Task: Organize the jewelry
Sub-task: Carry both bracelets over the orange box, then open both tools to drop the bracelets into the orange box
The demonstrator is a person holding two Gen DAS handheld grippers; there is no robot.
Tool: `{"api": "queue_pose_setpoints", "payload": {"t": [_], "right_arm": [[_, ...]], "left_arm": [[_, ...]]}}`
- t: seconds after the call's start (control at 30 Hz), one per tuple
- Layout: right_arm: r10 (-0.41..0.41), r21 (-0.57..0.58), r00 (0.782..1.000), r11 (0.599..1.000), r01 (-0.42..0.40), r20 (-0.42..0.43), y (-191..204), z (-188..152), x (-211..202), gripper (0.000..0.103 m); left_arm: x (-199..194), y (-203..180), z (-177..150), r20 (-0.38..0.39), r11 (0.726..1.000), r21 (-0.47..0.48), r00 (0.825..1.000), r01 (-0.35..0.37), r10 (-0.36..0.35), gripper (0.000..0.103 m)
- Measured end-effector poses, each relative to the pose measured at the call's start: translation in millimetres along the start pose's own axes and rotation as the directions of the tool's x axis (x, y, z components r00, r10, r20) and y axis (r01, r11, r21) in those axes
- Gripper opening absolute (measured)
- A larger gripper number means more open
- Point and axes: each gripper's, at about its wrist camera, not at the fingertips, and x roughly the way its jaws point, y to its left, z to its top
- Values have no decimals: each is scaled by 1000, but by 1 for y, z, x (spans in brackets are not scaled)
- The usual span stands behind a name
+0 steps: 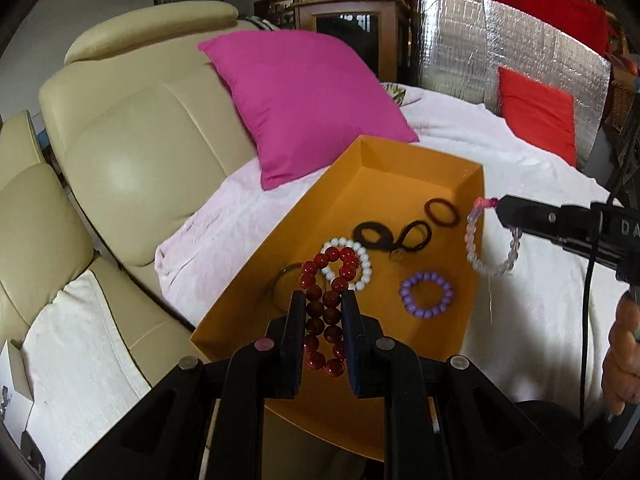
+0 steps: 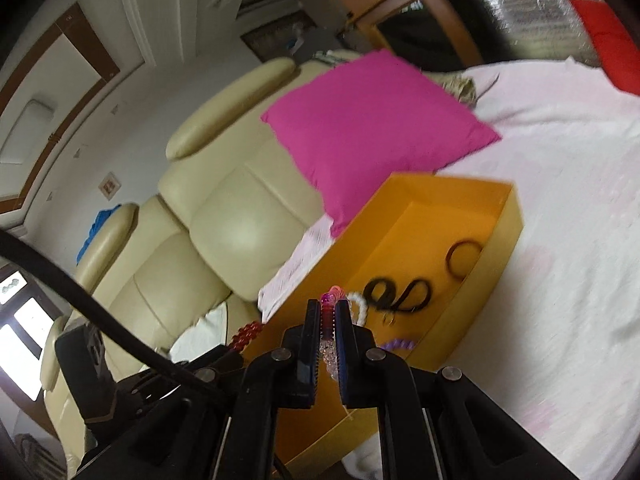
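Note:
An orange box [image 1: 400,184] [image 2: 460,200] lies on a white bedcover. My left gripper [image 1: 323,298] is shut on a dark red bead bracelet [image 1: 328,276] and holds it over the box's near end. My right gripper [image 2: 327,306] is shut on a clear and pink bead bracelet [image 2: 329,344]; in the left wrist view that bracelet [image 1: 490,266] hangs from the right gripper [image 1: 502,206] over the box's right wall. In the box lie a white bead bracelet [image 1: 362,276], a purple bead bracelet [image 1: 427,295], black hair ties [image 1: 390,236] and a brown hair tie [image 1: 441,212].
A magenta cushion [image 1: 308,100] lies just behind the box. A cream leather sofa [image 1: 132,140] stands to the left. A red cushion [image 1: 538,116] leans on a silver foil panel [image 1: 500,48] at the back right. A black cable [image 2: 100,316] crosses the right wrist view.

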Motion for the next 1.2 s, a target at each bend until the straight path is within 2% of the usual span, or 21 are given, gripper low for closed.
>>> {"api": "queue_pose_setpoints", "payload": {"t": [0.23, 0.77, 1.2], "right_arm": [[20, -24, 998, 999, -22, -54, 8, -11, 20, 8], [39, -18, 996, 999, -40, -78, 10, -12, 25, 8], [44, 2, 991, 999, -44, -129, 6, -17, 41, 10]], "left_arm": [[12, 3, -3, -29, 1000, -5, 999, -20, 20, 18], [21, -2, -3, -47, 998, 18, 997, -53, 54, 18], [43, -4, -13, -102, 996, 27, 991, -79, 82, 18]]}}
